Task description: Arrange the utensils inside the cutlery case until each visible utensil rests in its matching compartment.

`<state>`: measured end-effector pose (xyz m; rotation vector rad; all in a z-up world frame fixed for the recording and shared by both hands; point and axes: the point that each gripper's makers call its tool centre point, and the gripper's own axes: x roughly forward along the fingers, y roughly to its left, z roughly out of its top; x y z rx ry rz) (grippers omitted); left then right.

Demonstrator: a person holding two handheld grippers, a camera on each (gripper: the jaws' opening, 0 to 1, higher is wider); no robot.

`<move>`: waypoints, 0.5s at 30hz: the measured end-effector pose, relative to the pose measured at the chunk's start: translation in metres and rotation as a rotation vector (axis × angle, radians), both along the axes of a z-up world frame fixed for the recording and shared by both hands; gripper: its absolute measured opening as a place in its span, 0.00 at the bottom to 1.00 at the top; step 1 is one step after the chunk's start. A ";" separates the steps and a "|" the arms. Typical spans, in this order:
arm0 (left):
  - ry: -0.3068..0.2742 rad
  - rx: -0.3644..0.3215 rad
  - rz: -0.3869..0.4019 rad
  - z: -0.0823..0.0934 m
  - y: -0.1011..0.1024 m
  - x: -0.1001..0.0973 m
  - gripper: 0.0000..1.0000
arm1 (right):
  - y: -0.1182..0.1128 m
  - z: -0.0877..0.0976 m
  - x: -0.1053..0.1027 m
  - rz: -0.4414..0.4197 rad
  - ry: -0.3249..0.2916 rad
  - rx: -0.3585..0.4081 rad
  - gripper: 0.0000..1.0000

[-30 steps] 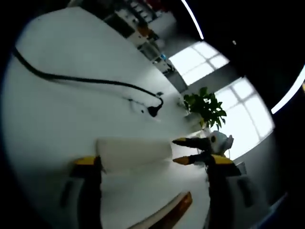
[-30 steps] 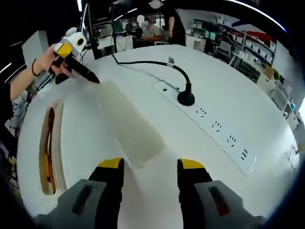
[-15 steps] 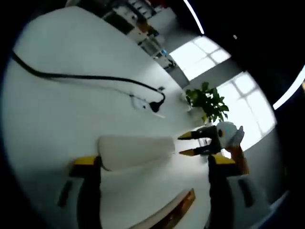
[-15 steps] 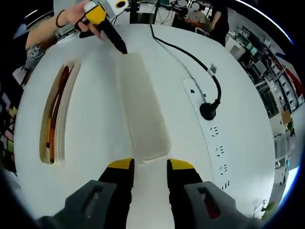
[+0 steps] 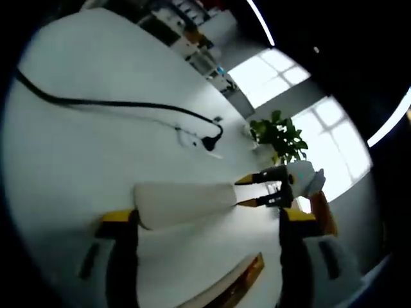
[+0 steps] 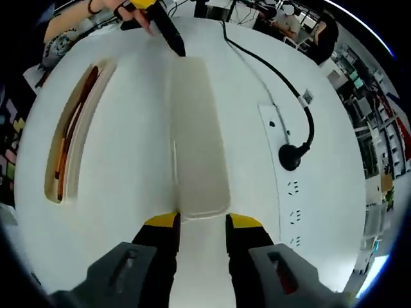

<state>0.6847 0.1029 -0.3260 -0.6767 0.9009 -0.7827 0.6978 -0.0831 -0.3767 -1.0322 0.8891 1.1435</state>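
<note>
White round tabletop point(image 6: 128, 160), sorting barely started.
Right gripper point(image 6: 201, 221) jaws narrow around the long translucent white case lid's point(image 6: 198, 141) near end; left gripper point(image 5: 202, 218) wide; wooden-handled utensils point(image 6: 69, 138) sit well left.

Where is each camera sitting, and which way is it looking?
Left gripper view: rides on the left gripper, looking along the white lid toward the right gripper and a plant.
Right gripper view: rides on the right gripper, looking down the lid toward the left gripper and the person's hand; open cutlery case alongside.
Both share the lid, table and black cable.
</note>
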 end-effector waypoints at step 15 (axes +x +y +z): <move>0.014 -0.037 0.006 0.002 0.003 0.011 0.98 | 0.004 -0.004 -0.005 0.088 0.032 -0.051 0.25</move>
